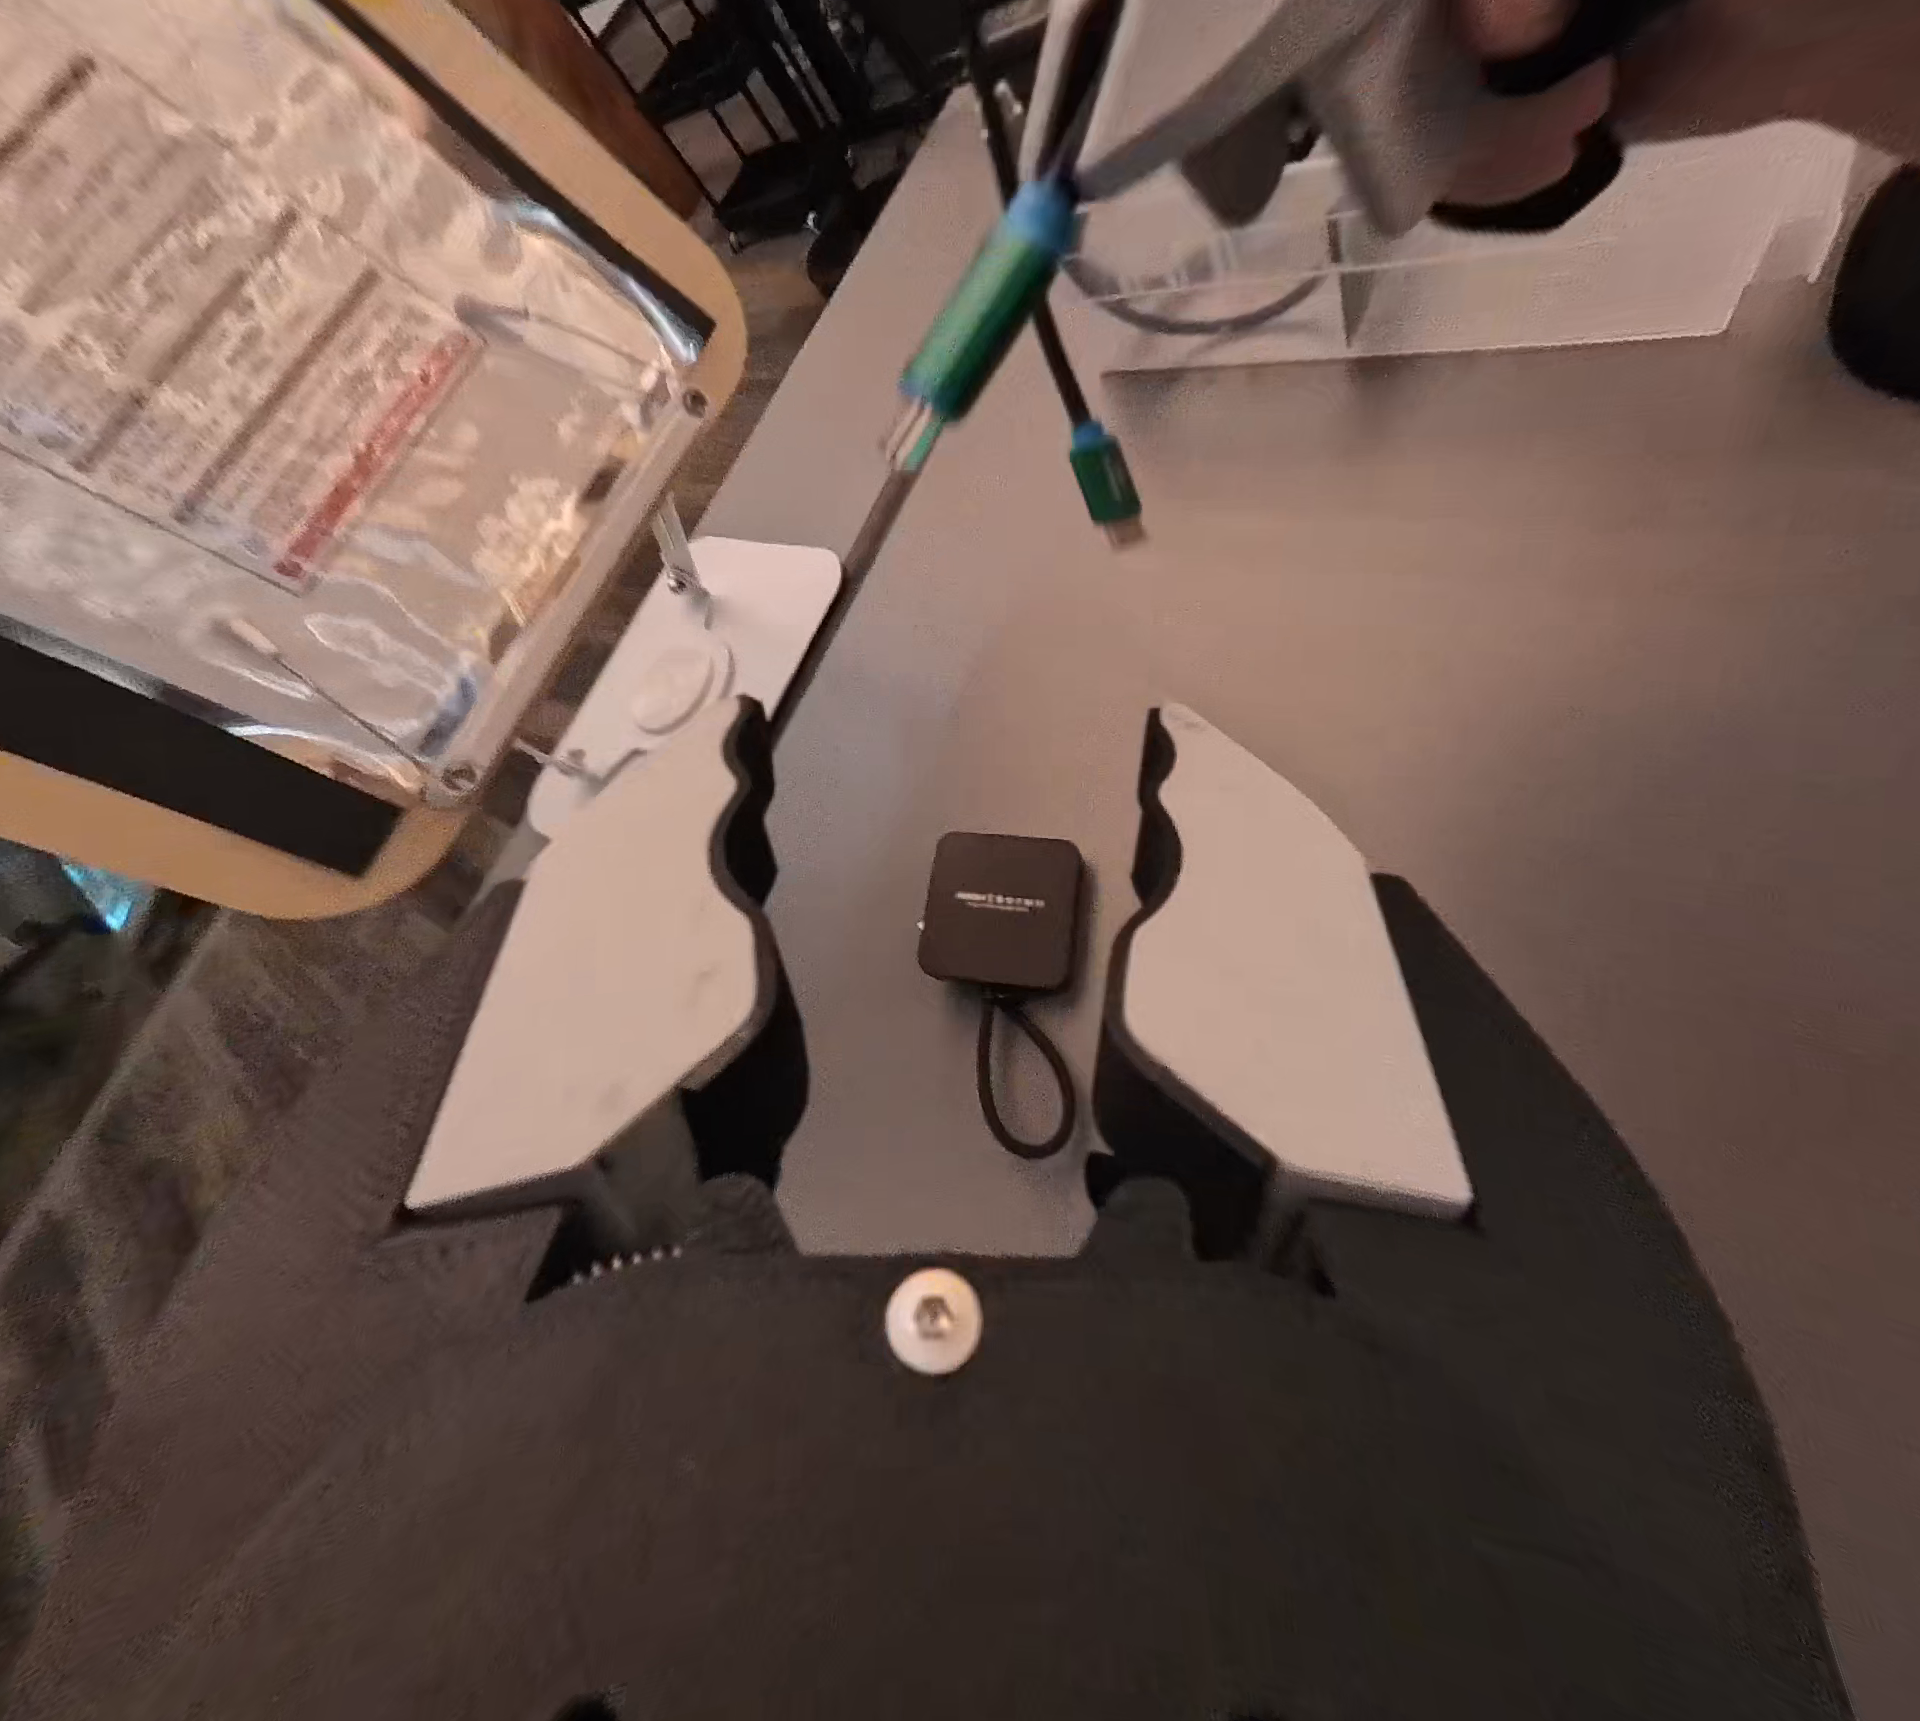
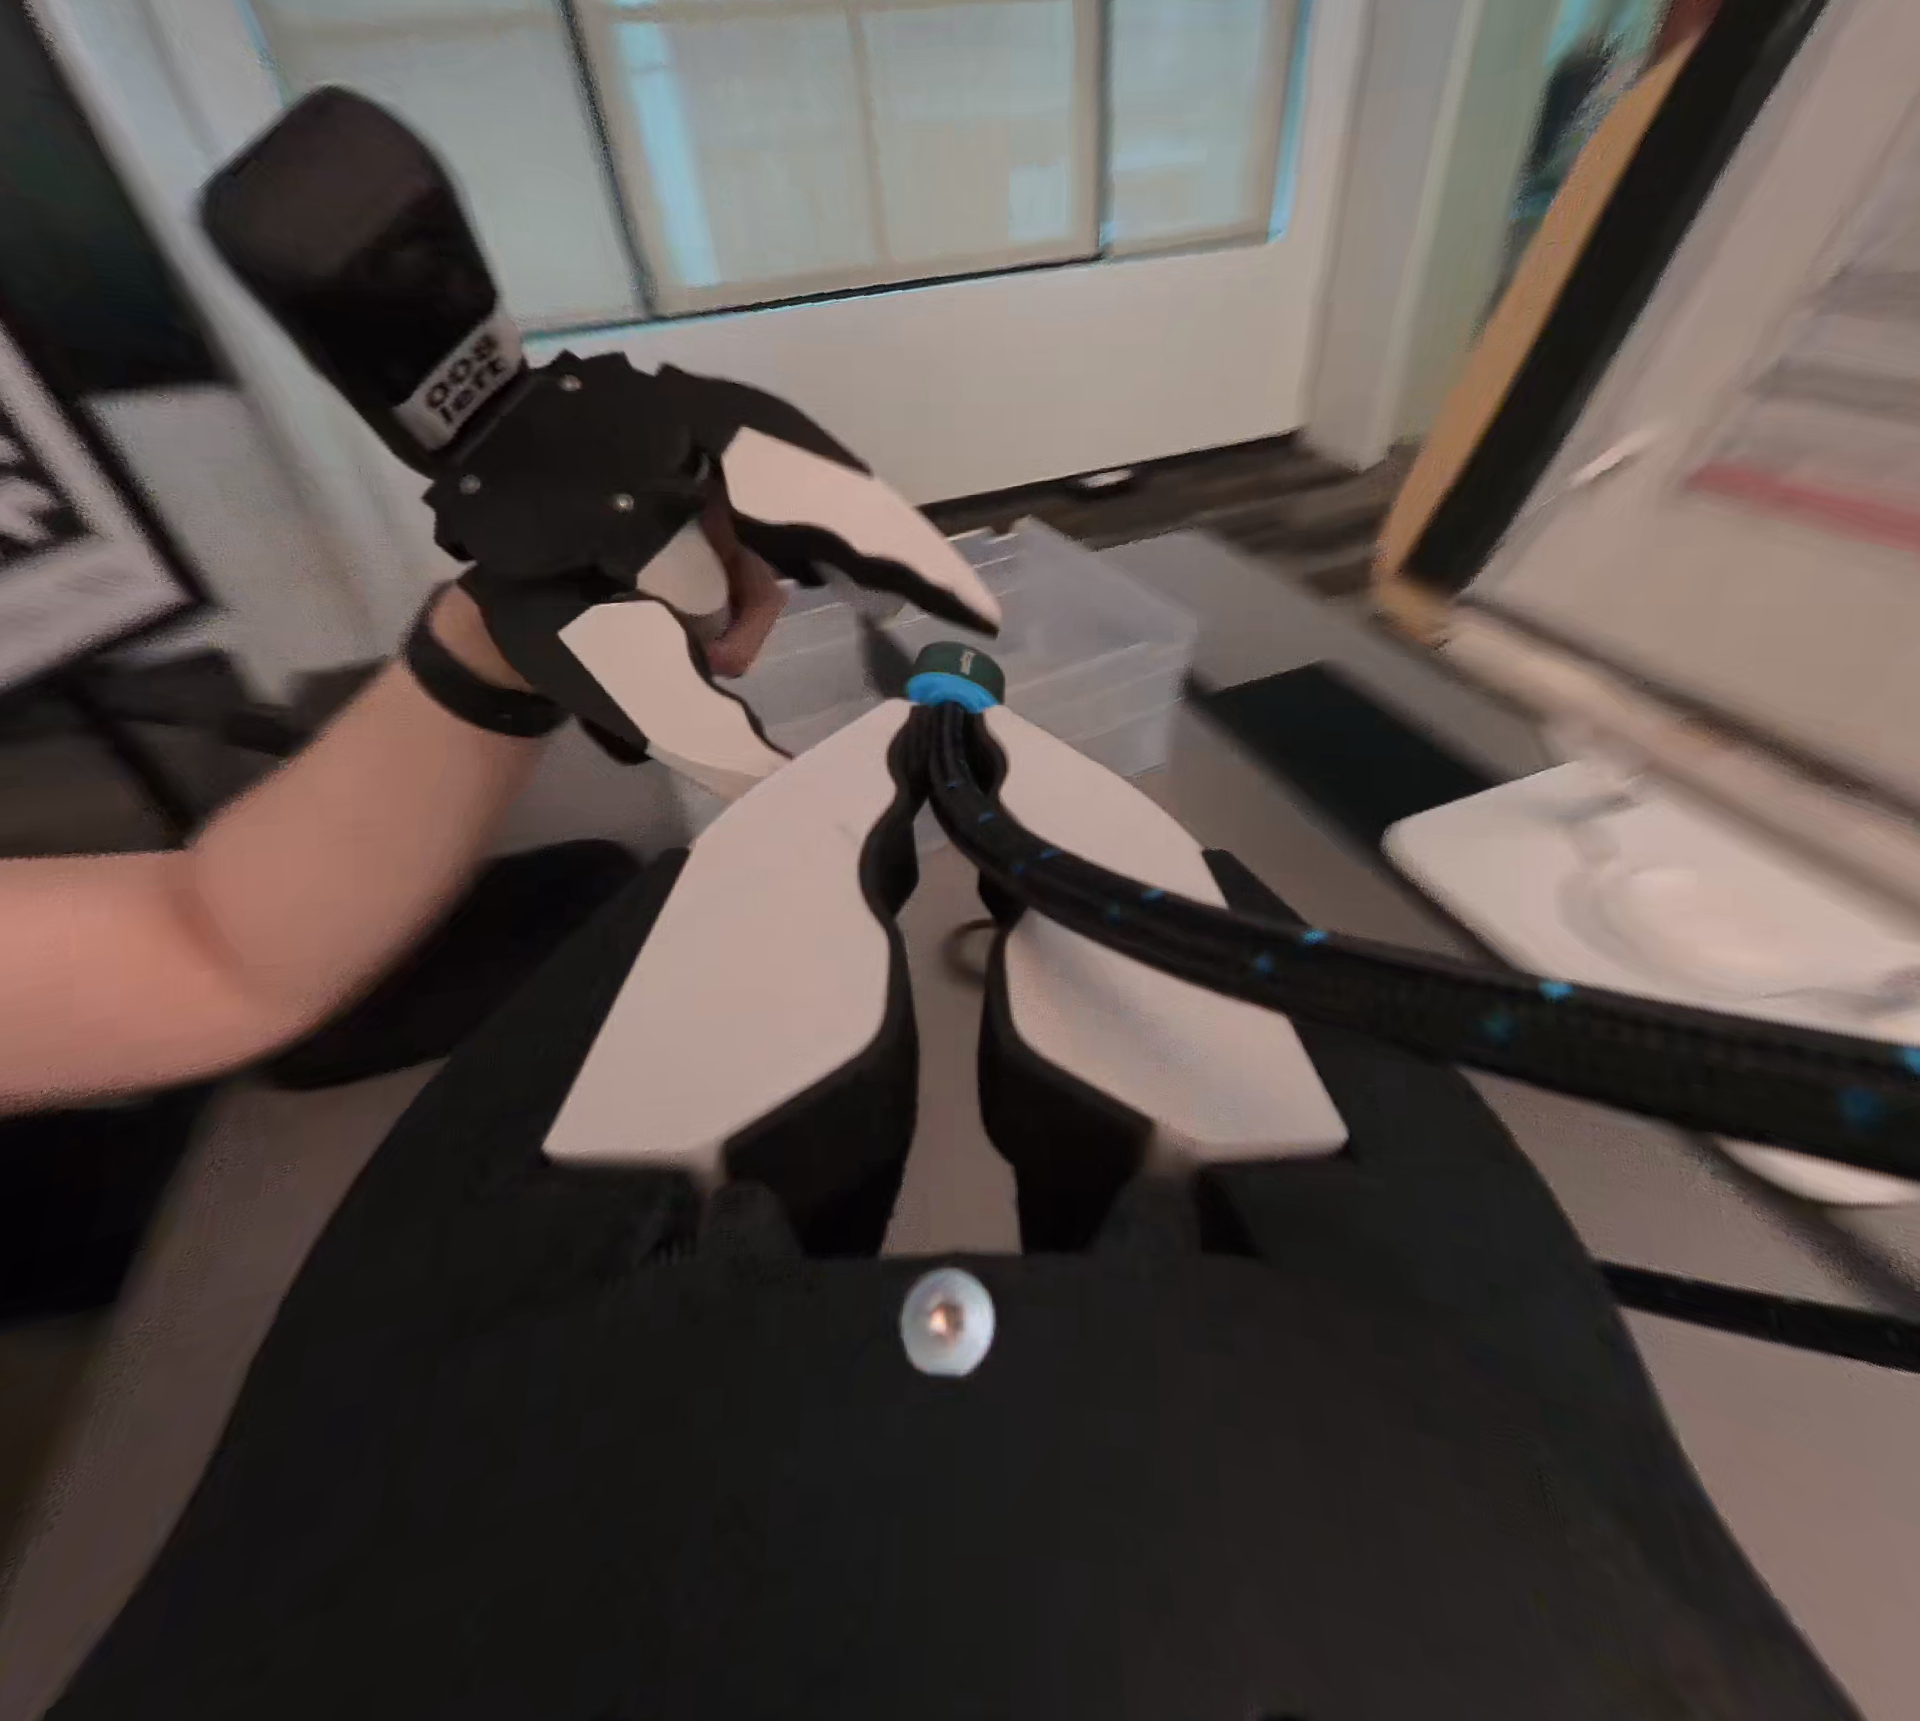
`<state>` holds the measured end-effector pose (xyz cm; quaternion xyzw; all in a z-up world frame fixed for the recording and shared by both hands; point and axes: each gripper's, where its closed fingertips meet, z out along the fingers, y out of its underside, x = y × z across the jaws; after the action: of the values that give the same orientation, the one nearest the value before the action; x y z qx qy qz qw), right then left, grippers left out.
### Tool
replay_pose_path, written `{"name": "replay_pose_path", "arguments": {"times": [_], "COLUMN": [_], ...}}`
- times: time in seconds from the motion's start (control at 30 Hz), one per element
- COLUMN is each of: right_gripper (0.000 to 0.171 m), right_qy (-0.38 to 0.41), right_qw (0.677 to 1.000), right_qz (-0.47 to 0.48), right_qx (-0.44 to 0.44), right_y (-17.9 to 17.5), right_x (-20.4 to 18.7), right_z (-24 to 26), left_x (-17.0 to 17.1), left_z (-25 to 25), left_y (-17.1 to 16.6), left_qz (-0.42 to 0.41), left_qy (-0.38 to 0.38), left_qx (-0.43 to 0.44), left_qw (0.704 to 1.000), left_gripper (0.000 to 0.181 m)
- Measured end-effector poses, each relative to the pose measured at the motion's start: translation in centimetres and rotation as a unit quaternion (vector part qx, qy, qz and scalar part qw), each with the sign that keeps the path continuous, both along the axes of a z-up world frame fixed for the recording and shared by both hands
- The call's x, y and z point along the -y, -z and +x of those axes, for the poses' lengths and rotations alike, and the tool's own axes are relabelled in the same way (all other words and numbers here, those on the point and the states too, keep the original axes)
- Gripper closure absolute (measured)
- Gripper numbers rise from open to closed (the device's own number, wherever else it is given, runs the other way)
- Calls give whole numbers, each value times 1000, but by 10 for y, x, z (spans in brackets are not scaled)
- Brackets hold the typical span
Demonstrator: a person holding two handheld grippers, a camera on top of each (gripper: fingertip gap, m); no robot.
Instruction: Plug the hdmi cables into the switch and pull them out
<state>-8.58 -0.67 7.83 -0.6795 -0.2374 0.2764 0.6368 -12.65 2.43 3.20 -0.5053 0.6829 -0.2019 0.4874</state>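
The switch [image 1: 1001, 905], a small black square box with a short looped lead [image 1: 1023, 1089], lies flat on the grey table [image 1: 1455, 736]. My left gripper [image 1: 954, 721] is open and empty above it, with the box framed between its fingers. My right gripper [image 2: 948, 721] is shut on black braided HDMI cable [image 2: 1351, 965] just behind a green plug with a blue collar [image 2: 951, 669]. In the left wrist view the right gripper [image 1: 1049, 165] hovers high at the far side, that plug [image 1: 977, 310] pointing down-left. A second green plug [image 1: 1107, 476] dangles lower. The left gripper [image 2: 790, 622] shows open just left of the plug.
A large framed panel [image 1: 312, 321] on a white stand base [image 1: 758, 611] fills the left; it also shows in the right wrist view [image 2: 1714, 321]. A clear acrylic box [image 1: 1455, 289] sits far right on the table. Clear plastic bins [image 2: 1070, 632] and a glass door [image 2: 883, 61] lie beyond.
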Motion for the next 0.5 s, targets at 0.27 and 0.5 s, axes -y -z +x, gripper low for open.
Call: {"name": "replay_pose_path", "arguments": {"times": [0.27,0.5], "right_gripper": [164,165], "right_qy": [110,103], "right_qw": [961,958], "right_qz": [195,222], "right_qx": [162,153], "right_y": [-70,-97], "right_x": [48,79], "right_z": [22,28], "left_x": [-45,-63], "left_z": [28,22], "left_y": [108,183], "left_qz": [-41,-127], "left_qy": [-114,-164], "left_qx": [-139,-228], "left_qw": [983,951], "left_gripper": [104,86]}}
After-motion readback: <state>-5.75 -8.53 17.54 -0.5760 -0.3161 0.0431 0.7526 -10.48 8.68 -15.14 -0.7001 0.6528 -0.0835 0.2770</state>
